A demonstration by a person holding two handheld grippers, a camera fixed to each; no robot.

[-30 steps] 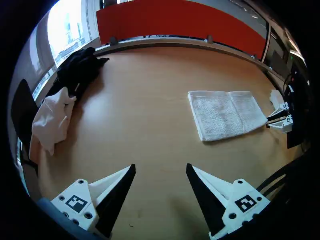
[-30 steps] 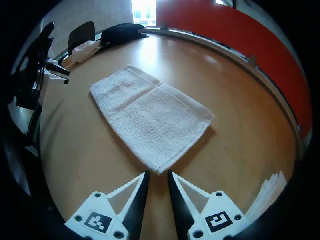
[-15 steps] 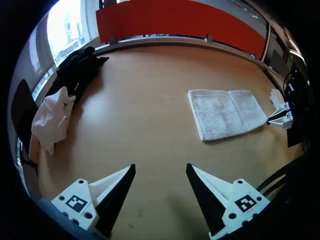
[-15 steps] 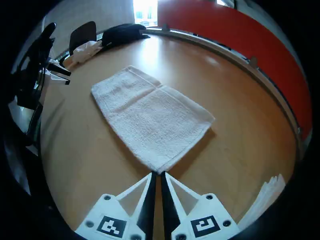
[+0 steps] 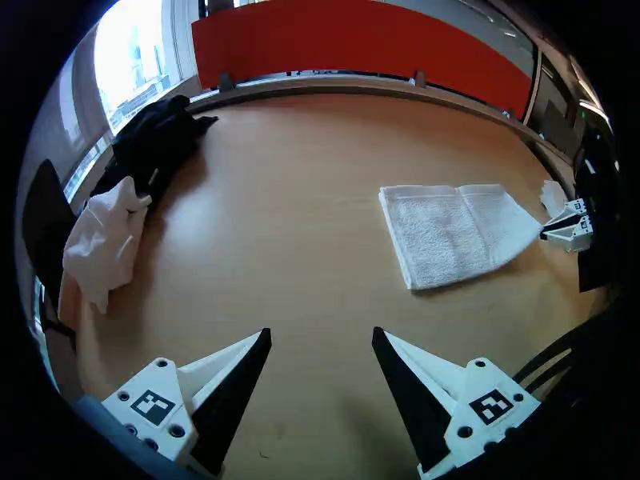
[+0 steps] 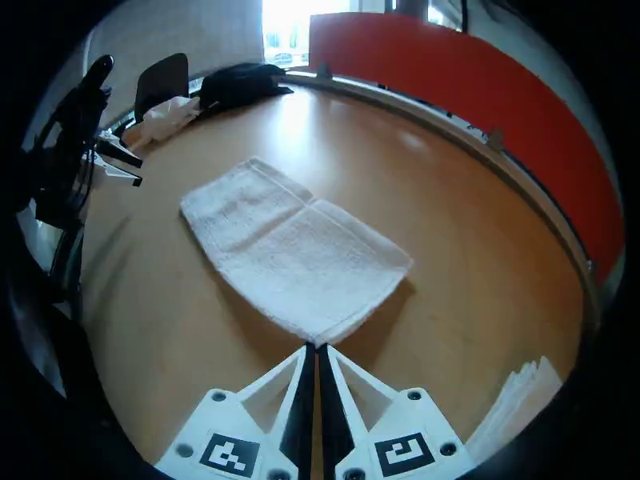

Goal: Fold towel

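Towel (image 6: 288,248) corner now raised by clamped right tongs (image 6: 314,350); left tongs (image 5: 321,331) wide, empty.

left gripper view distant, right gripper view close, sharing towel (image 5: 452,234)

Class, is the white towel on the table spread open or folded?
Folded: the towel shows a layer's edge across its middle; the right claw pinches its near corner.

White towel (image 6: 280,248) on tan wood-grain table (image 5: 280,224), red panel (image 5: 360,40) behind (black heap (image 5: 156,140), perhaps clothing).
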